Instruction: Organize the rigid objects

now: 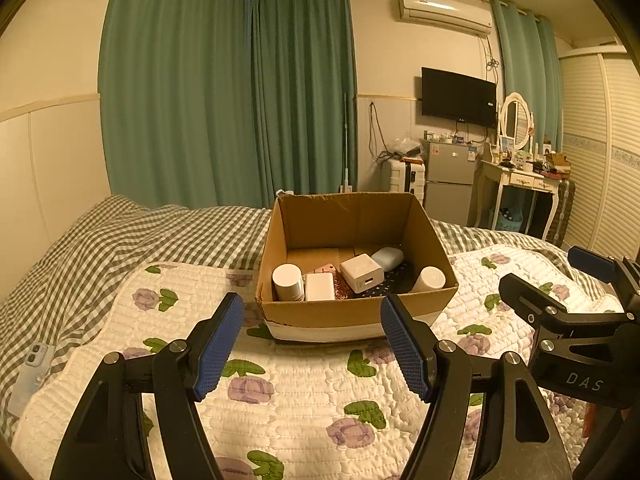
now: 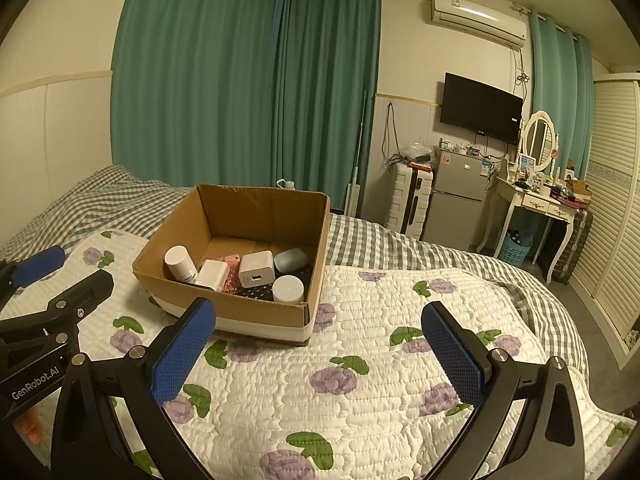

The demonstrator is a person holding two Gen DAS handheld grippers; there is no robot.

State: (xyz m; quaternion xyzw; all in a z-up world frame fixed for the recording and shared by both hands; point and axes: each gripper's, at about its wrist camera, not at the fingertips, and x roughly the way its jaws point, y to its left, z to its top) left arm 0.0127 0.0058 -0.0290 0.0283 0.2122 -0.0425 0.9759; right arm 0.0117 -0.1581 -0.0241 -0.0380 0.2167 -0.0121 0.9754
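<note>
Cardboard box (image 1: pixel 352 312) on the floral quilt (image 1: pixel 304 392), holding a white bottle (image 1: pixel 287 281), two white chargers (image 1: pixel 361 273), a pale blue case (image 1: pixel 387 258), a white jar (image 1: pixel 430 279). Left gripper (image 1: pixel 312 344) low before the box, jaws spread, nothing between. Right gripper (image 2: pixel 320 354) beside it, jaws likewise spread wide, empty.

Box (image 1: pixel 352 314) was brown cardboard; quilt (image 1: pixel 304 392) white with purple flowers; bedsheet (image 1: pixel 120 232) grey-checked; curtains (image 1: pixel 224 100) green.
</note>
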